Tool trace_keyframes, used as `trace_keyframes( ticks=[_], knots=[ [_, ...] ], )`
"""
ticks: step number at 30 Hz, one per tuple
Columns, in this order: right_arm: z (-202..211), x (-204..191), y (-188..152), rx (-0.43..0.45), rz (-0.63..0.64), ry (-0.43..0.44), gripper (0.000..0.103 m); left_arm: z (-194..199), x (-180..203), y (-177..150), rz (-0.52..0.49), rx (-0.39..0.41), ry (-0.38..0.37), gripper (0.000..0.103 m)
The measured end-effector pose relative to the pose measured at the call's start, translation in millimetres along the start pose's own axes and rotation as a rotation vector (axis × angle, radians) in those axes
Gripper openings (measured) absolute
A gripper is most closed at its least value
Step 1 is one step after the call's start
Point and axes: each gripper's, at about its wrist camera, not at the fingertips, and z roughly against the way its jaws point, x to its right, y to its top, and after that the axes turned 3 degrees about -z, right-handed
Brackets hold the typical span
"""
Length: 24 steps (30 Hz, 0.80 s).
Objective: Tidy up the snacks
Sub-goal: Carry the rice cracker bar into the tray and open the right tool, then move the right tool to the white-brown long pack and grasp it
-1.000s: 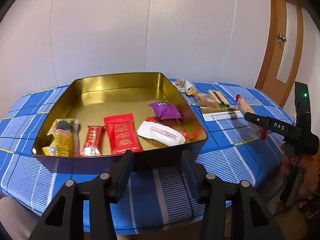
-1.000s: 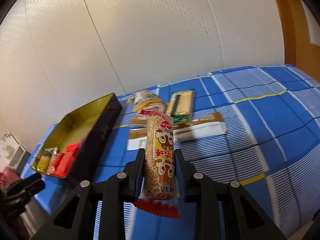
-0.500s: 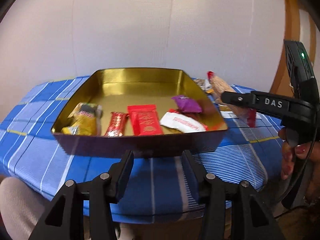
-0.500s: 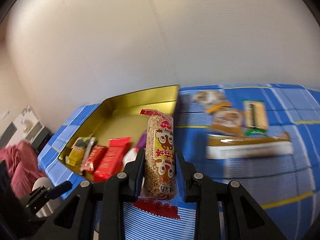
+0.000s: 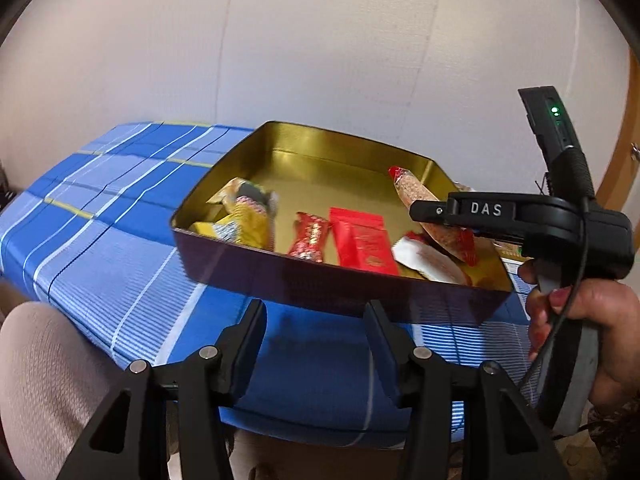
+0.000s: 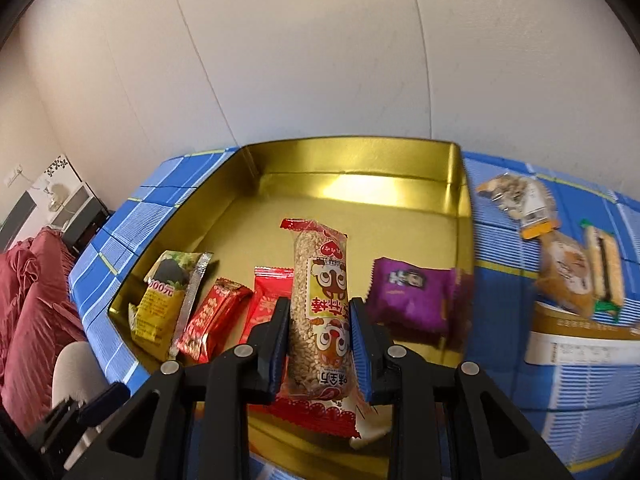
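Observation:
My right gripper (image 6: 319,340) is shut on a long puffed-rice snack bar (image 6: 320,304) with a red-edged wrapper and holds it over the gold tin (image 6: 360,160). In the left wrist view the right gripper (image 5: 432,216) hangs over the tin's (image 5: 320,276) right side with the bar (image 5: 416,196) in it. The tin holds a yellow packet (image 6: 164,296), a small red packet (image 6: 208,320), a red flat packet (image 5: 362,240), a white packet (image 5: 428,258) and a purple packet (image 6: 412,296). My left gripper (image 5: 316,344) is open and empty, in front of the tin's near wall.
Blue checked tablecloth (image 5: 120,216) covers the table. Right of the tin lie a nut packet (image 6: 516,196), a brown pastry packet (image 6: 568,272), a green-edged cracker pack (image 6: 606,264) and a brown-white long box (image 6: 580,340). Red bedding (image 6: 28,304) is at far left. A wall stands behind.
My right gripper has carried the rice bar left from above the table to over the tin. My left gripper has swung so the tin sits further right in its view.

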Motion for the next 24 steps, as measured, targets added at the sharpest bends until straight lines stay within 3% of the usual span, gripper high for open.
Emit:
trace_keyframes(
  ticks=[6, 10, 18, 24],
  knots=[
    [-20.4, -4.7, 13.1, -0.03, 0.017, -0.048, 0.03, -0.6, -5.0, -2.7, 0.022, -0.008, 0.001, 0.052],
    [-19.7, -0.2, 18.5, -0.005, -0.017, -0.047, 0.031, -0.8, -2.8, -3.9, 0.017, -0.013, -0.003, 0.052],
    [19.7, 13.1, 7.1, 0.095, -0.047, -0.027, 0.037, -3.7, 0.1, -4.2, 0.012, -0.025, -0.018, 0.052],
    [51.0, 40.9, -6.8, 0.138, -0.088, -0.06, 0.037, -2.6, 8.0, -5.3, -0.02, -0.02, -0.044, 0.052]
  ],
)
